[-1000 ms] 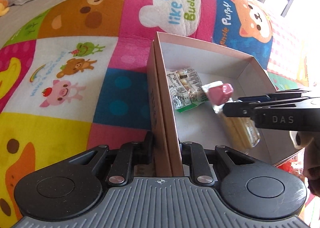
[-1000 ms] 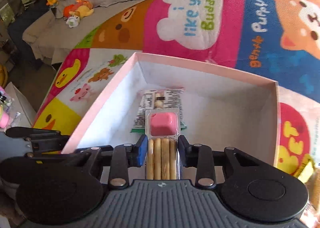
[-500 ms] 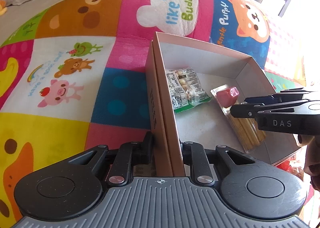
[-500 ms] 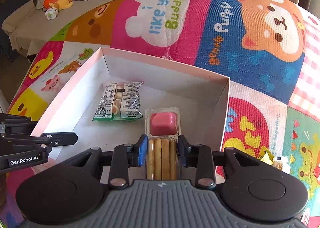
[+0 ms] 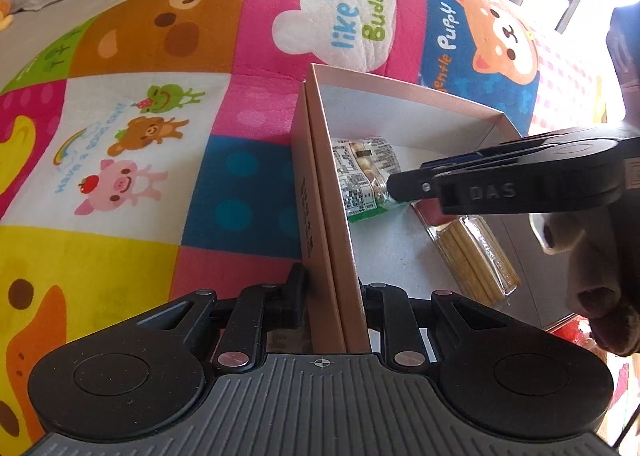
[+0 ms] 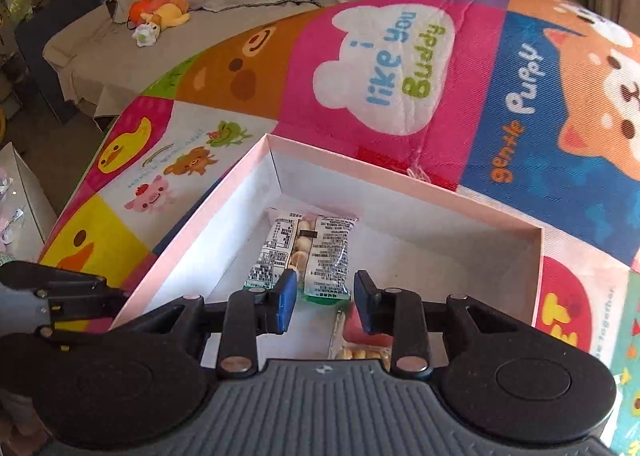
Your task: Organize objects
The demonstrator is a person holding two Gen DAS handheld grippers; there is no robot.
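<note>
Right gripper point(image 6: 325, 302) agape over box point(image 6: 404, 179)

The right gripper point(image 6: 325, 306) has let go of the biscuit-stick pack point(image 5: 476, 260), now lying in the pink box point(image 5: 326, 191), jaws apart above it

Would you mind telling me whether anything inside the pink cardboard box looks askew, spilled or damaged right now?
Nothing stands out. The printed snack packet and the clear biscuit-stick pack with pink dip both lie flat and intact on the floor of the pink cardboard box. The left gripper clamps the box wall; the right gripper is open above them.
</note>
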